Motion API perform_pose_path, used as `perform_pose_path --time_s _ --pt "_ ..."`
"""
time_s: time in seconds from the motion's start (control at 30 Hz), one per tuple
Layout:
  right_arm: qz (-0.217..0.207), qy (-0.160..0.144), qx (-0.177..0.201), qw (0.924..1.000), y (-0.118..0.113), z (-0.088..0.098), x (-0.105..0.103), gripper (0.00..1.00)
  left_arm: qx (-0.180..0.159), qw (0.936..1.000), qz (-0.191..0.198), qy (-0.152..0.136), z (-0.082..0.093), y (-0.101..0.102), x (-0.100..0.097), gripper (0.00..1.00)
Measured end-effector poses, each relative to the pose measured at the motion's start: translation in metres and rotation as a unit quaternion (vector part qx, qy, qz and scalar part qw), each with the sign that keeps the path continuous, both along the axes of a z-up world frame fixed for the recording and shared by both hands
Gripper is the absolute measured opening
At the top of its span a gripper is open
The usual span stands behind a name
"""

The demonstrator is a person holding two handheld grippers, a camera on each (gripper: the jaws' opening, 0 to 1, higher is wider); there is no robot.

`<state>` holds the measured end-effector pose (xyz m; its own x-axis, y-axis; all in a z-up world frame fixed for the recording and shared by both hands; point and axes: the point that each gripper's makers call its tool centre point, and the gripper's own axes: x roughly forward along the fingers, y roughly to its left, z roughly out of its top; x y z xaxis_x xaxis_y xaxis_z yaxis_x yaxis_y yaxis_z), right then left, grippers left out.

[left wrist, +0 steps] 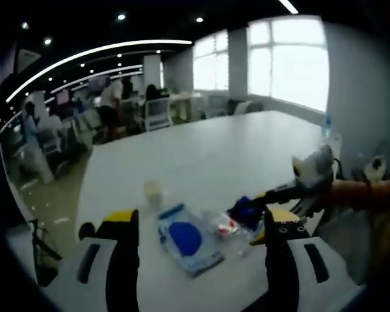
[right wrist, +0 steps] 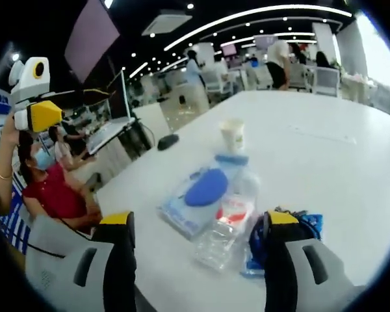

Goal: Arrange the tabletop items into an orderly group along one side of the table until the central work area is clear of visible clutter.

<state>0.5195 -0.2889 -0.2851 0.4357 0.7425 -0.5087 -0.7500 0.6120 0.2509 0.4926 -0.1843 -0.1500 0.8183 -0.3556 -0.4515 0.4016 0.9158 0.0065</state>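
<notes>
Both grippers (left wrist: 195, 227) (right wrist: 198, 227) hover, seemingly open.

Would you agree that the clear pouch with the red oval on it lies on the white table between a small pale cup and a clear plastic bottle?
Not quite: the oval on the clear pouch is blue, as the right gripper view shows. The rest holds: it lies on the white table between the pale cup and the clear bottle.

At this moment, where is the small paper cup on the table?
The paper cup stands upright on the white table, just beyond the blue-and-clear flat packet; in the left gripper view it sits left of that packet, farther out than the jaws.
</notes>
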Motion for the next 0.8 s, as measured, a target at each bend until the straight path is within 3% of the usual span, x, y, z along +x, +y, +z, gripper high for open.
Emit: perform_pose_path --time_s 0.43,0.57,0.8 --pt "0.004 0.017 -0.029 0.9994 0.011 -0.024 0.008 0.7 -0.009 0.9998 0.001 0.016 -0.013 -0.002 0.005 0.74" --pt "-0.002 0.043 -0.049 0.9979 0.01 -0.039 0.008 0.67 -0.011 0.9997 0.001 0.02 -0.017 -0.003 0.008 0.73" --pt "-0.021 0.064 -0.076 0.9948 0.013 -0.058 0.015 0.59 -0.013 0.9994 -0.001 0.033 -0.027 -0.005 0.011 0.73"
